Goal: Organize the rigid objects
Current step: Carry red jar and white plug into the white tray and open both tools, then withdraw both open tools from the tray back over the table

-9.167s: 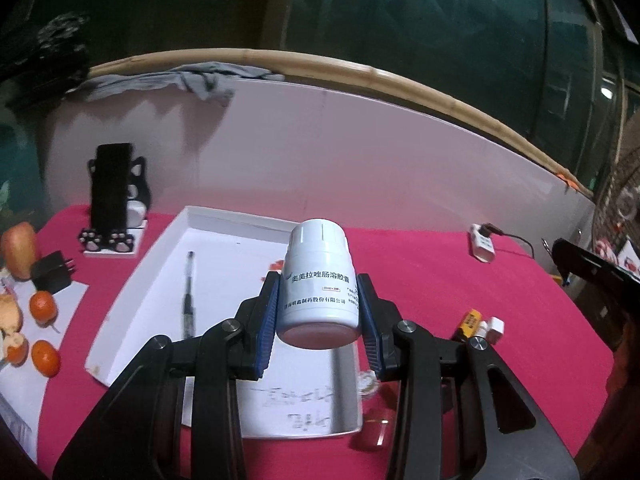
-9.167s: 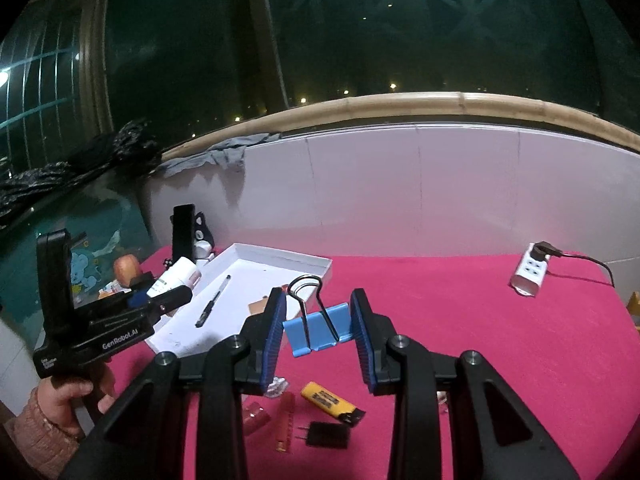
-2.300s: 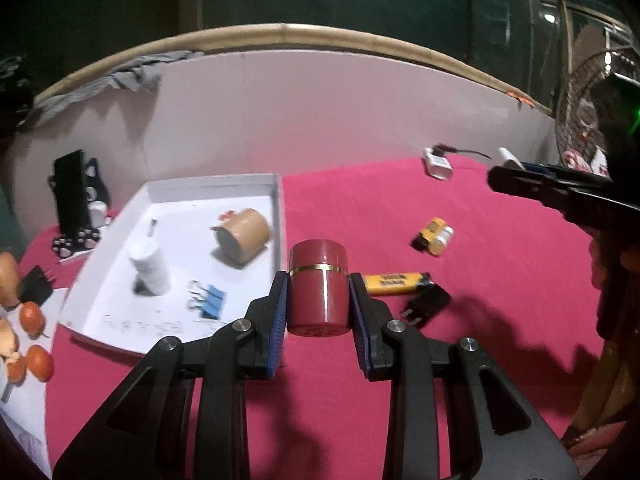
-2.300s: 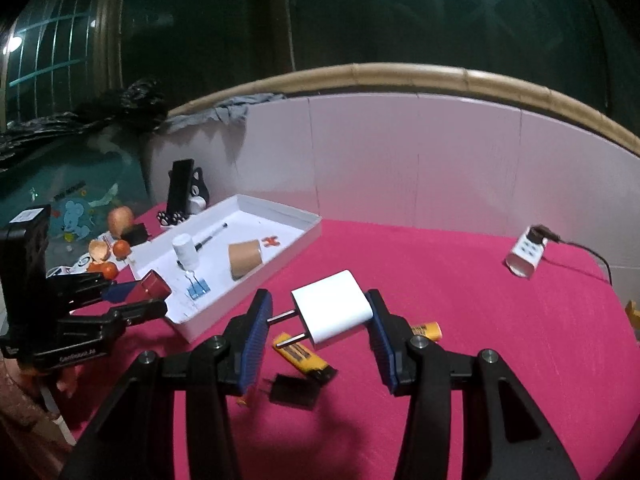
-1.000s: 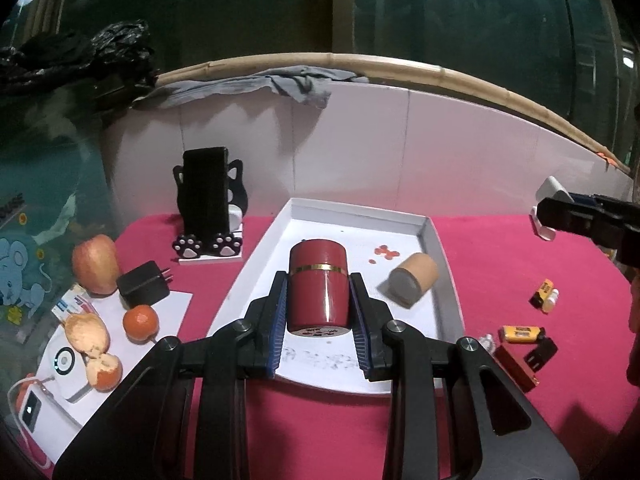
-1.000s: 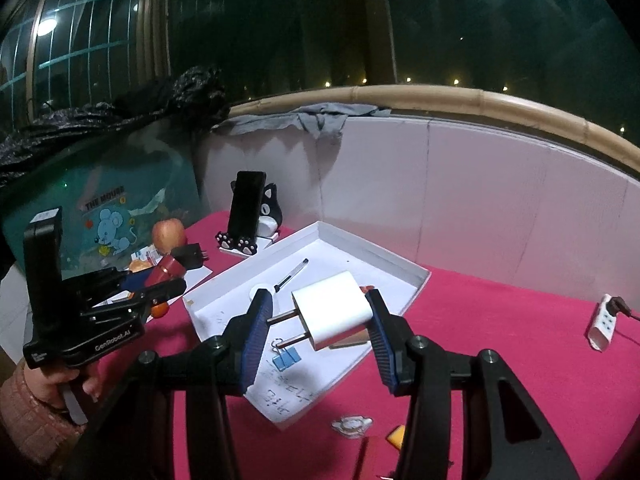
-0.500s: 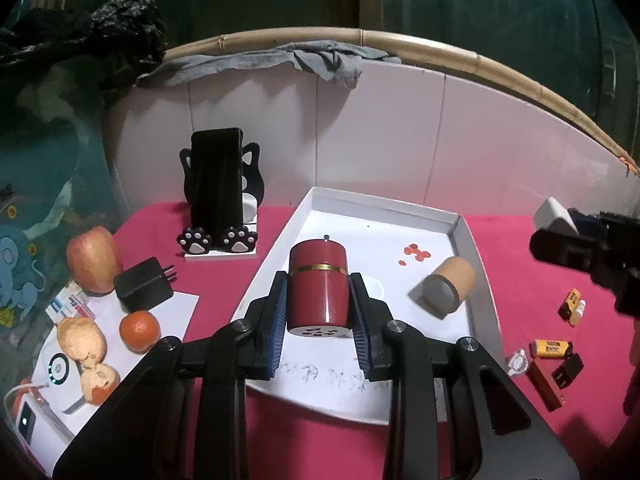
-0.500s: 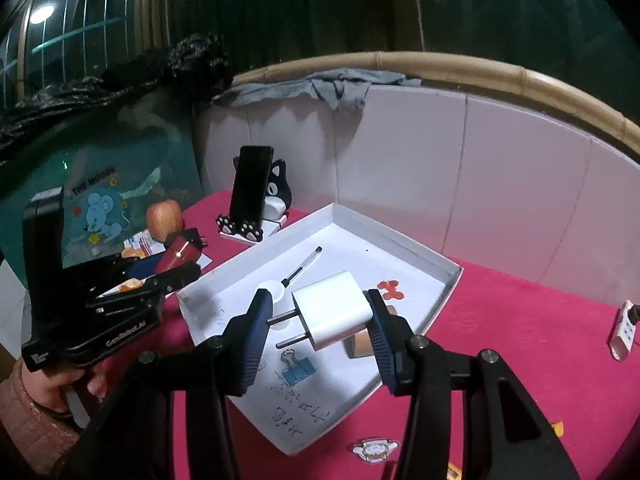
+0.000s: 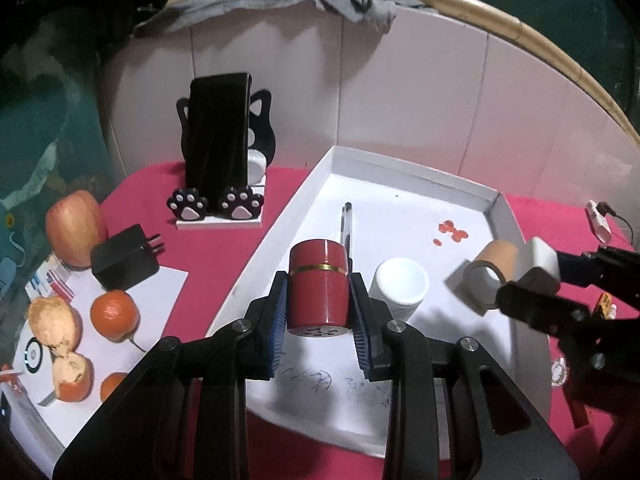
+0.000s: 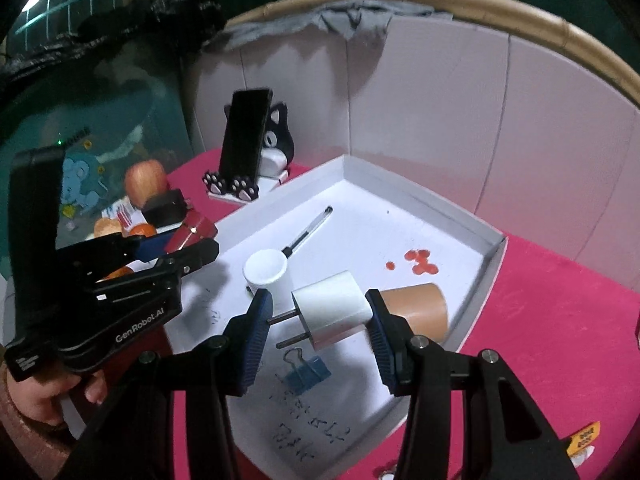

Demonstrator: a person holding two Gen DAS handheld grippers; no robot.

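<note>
Closest in, the left gripper [image 9: 319, 308] is clamped on the red canister [image 9: 318, 286], its blue pads pressed flat against both sides, and the canister stands upright between them with its gold band level. The gripper points forward over the near half of the white tray [image 9: 404, 168], tilted slightly downward. Over on the other side, the right gripper [image 10: 320, 316] pinches the white charger [image 10: 332, 304] by its body, prongs sticking out to the left, and it hangs above the tray's near middle. In the right wrist view the left gripper comes in from the left edge, the person's hand [image 10: 52, 392] wrapped around its handle, low at the frame's border.

Just beneath the charger lies a blue binder clip [image 10: 306, 370] on the tray floor, beside some scrawled handwriting. A little farther in, the white bottle [image 10: 268, 272] stands upright, and to its right the tan roll [image 10: 416, 308] lies on its side near the tray's right wall. Beyond the bottle a black pen [image 10: 308, 232] lies diagonally, and red sticker spots [image 10: 420, 260] sit toward the far right corner.

Left of the tray, on the red cloth, there is a black adapter [image 9: 124, 258], an apple [image 9: 76, 228] and oranges [image 9: 114, 314]. Farthest back, a phone leans in the cat-shaped stand [image 9: 220, 160] against the white wall.
</note>
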